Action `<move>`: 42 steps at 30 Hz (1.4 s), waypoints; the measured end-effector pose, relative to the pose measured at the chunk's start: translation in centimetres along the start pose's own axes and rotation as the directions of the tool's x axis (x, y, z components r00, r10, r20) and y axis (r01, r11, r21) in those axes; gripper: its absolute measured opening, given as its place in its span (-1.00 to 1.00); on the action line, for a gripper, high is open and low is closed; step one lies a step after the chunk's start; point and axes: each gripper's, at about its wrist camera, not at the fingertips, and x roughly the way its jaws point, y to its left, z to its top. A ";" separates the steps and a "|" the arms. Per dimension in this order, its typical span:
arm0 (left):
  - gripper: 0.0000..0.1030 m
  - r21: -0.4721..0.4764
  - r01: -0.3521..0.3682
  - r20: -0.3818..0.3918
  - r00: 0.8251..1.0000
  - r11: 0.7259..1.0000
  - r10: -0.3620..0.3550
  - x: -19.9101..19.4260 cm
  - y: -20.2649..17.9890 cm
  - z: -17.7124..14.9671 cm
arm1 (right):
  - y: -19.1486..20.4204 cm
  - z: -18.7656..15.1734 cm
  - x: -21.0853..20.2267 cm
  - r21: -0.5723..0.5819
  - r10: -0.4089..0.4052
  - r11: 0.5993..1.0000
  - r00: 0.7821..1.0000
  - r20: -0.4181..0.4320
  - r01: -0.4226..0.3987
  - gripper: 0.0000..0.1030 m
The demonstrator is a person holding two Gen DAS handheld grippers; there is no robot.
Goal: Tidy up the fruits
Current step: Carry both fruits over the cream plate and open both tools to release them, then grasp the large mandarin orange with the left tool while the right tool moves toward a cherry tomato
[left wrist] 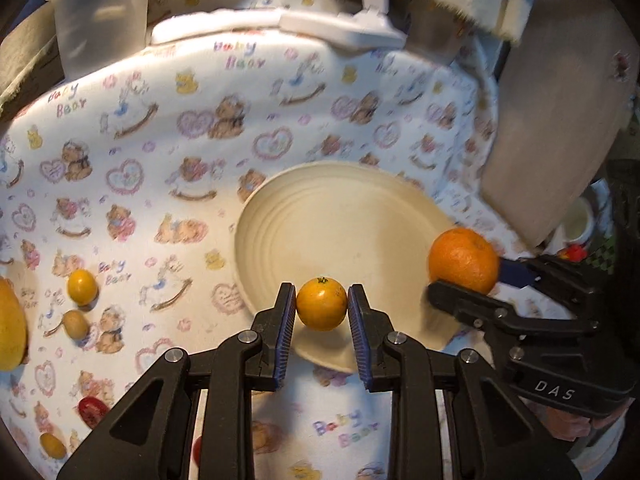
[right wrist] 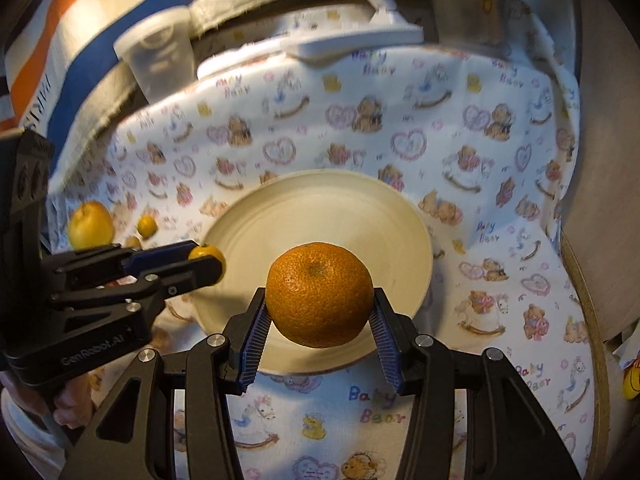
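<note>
The left tool (left wrist: 322, 304) is clamped narrow on a small orange (left wrist: 321, 303), its pads pressing the fruit's two sides, and the right tool (right wrist: 320, 312) stands wider, gripping a large orange (right wrist: 319, 294) the same way. Both fruits hang clear above the cream plate (right wrist: 360, 216), which sits on a bear-print cloth (right wrist: 500, 160) covering the worktop. The relation that matters is fruit over plate: from the left wrist view the small orange hovers over the near rim, hardly inside it, while the large orange, seen from the right wrist, hangs over the near half, further in toward the middle. So the right hand looks better placed to release; the left probably wants to travel a little further over the dish first, or its fruit could land on the rim and roll off onto the cloth. Neither fruit has a real long axis, both being nearly round; the small one's stem end points up and slightly away from the camera, and the large one's dimpled end faces up too. The tools approach side by side, tilted downward, close but apart. Other fruit waits to the left on the cloth: a big yellow fruit (right wrist: 90, 224) and a small yellow one (left wrist: 82, 286).
</note>
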 end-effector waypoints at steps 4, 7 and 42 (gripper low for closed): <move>-0.50 0.011 0.000 -0.004 1.000 1.000 0.000 0.0 0.0 -0.1 | -0.1 -0.1 1.0 0.003 -0.018 1.000 0.999 -0.027 0.018 -0.01; -0.50 0.023 -0.045 -0.002 0.999 0.999 0.045 0.2 0.0 0.0 | -0.1 -0.2 1.4 0.004 -0.020 1.000 0.999 -0.041 0.020 -0.01; -0.21 -0.091 -0.187 0.078 0.978 0.978 0.194 -9.4 9.0 -3.6 | 4.4 -1.0 -1.6 -0.060 0.014 0.998 0.994 0.107 -0.008 0.45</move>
